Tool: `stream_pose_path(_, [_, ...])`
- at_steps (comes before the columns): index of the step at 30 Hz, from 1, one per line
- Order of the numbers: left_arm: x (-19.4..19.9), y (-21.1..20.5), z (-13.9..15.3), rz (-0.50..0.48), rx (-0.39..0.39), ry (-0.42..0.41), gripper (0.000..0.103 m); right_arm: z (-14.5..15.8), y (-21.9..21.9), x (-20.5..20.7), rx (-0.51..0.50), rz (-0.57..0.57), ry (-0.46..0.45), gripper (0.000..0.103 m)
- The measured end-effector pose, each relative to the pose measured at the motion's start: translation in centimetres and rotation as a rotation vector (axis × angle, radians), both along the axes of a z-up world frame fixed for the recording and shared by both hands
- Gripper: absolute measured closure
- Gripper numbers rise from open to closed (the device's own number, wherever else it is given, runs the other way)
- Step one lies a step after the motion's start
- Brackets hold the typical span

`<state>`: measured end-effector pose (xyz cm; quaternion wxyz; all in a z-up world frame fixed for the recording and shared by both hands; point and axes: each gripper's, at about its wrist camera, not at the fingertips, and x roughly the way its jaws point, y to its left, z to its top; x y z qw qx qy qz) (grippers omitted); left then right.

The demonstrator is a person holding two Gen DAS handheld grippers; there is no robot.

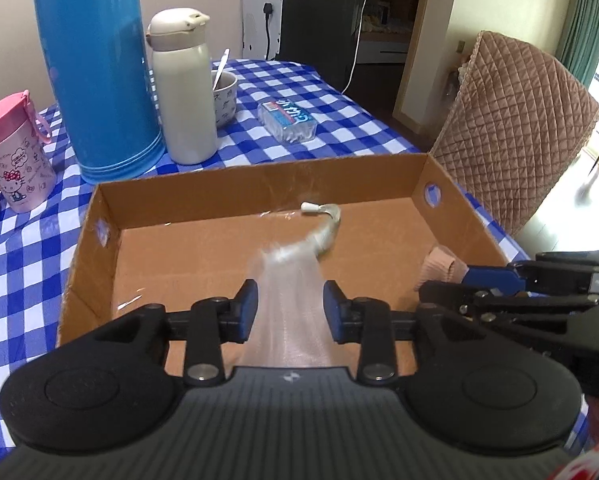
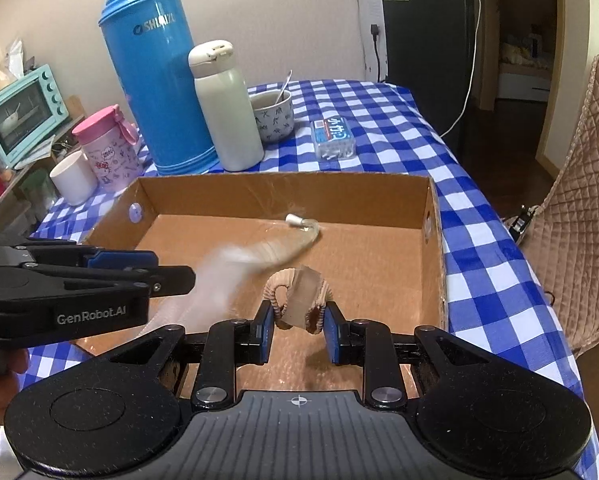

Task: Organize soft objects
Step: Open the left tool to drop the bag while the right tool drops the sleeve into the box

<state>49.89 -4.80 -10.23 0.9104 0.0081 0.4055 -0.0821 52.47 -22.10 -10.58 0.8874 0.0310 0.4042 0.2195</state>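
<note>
1. Over the open cardboard box [image 2: 283,196] on the checked desk [image 2: 479,216], both tools hover side by side, tilted down toward the box floor.
2. Left hand-held gripper [image 1: 287,308]: its jaws stand apart, and the pale translucent tube [image 1: 295,280], a soft stocking-like thing ending in a white tip, runs blurred between them without being pressed. It reads as released and dropping into the box, its far end already curled near the back wall.
3. Right hand-held gripper [image 2: 299,328]: partly closed, pinching a tan bundle [image 2: 299,296] of ribbed elastic cloth with a clear paper band across it, held just above the box floor.
4. Handling, as a judgement: both things look light, limp and easily crushed, so no care for breakage is needed. The tube looks slick and will slip or trail; take it near its middle, not by the tip. The bundle grips best across its ribbed edges, as now, since the band may slide.
5. Next move likely calls for lowering the bundle beside the tube and opening the right jaws.
</note>
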Motion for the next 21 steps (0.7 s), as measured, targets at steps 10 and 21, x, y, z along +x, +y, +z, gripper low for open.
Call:
stream_pose_path(10, [-1.2,2.6,0.8,0.04,0.01,0.0,0.07,-0.1,1.0,-0.3,0.003,0.027,0.012,0.076])
stream_pose_path(21, [-2.0,3.6,1.3,0.067,0.015,0.009,0.065,0.5,1.9,-0.7,0.027,0.05,-0.007,0.042])
